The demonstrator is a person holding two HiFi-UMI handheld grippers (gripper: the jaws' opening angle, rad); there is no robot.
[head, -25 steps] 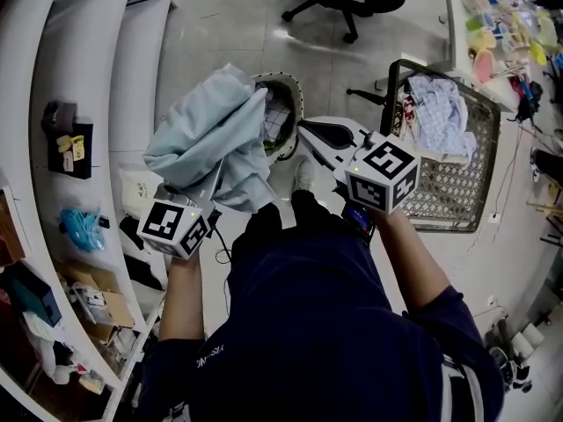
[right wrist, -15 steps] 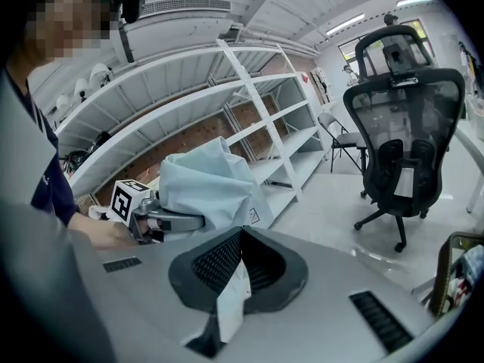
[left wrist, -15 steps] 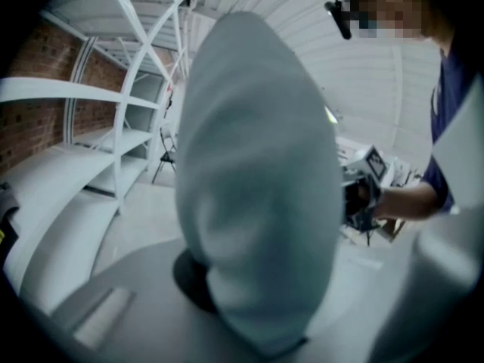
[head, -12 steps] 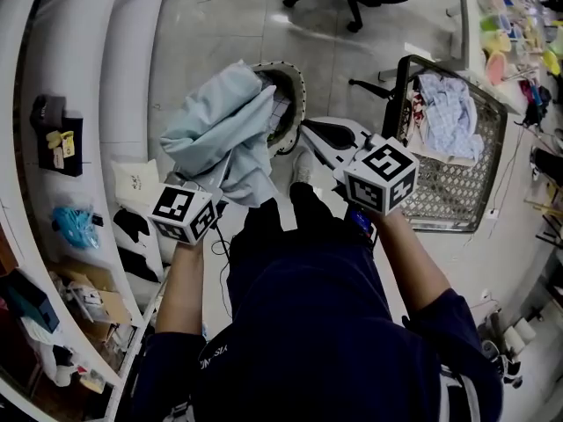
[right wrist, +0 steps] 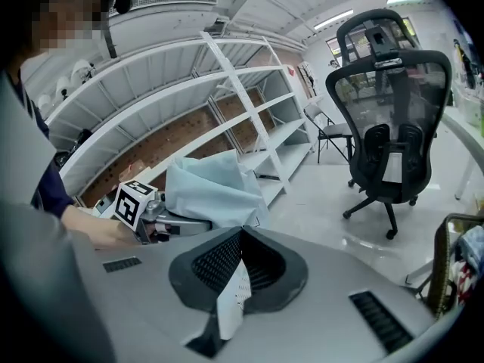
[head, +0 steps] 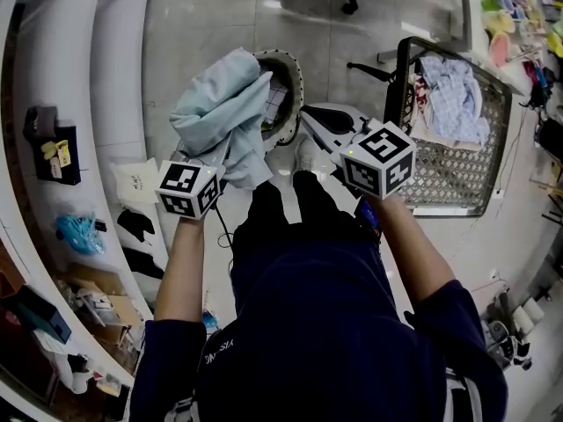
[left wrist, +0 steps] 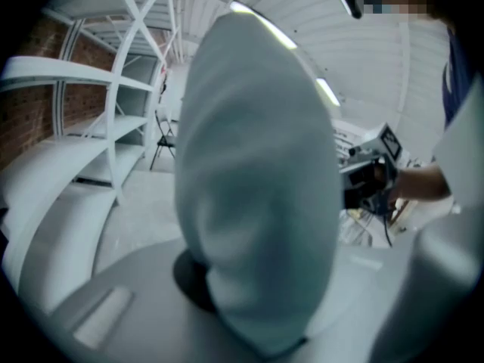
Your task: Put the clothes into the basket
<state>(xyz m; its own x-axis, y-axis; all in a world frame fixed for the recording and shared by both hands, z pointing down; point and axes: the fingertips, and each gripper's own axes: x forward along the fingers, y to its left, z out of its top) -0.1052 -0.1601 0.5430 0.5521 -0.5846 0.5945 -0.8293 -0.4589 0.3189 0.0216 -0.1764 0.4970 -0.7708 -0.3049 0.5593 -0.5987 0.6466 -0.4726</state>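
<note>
While the left gripper [right wrist: 195,224] clamps the pale blue garment [head: 224,112], which bulges past its jaws left of centre over the round basket [head: 297,84], the right gripper [right wrist: 240,267] sits pinched shut on a white patterned scrap [right wrist: 231,297].

- Pale tiled floor [head: 220,16] under me, glossy.
- White shelving racks [right wrist: 227,104] on my L, brick wall [left wrist: 30,119] behind.
- Blk mesh office chair [right wrist: 386,127] ahead.
- Ceiling strip lights [right wrist: 333,17] on.

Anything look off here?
Only this: the right gripper is shut on a small white checked scrap, a corner or tag rather than a whole garment. Can't tell what it belongs to.
</note>
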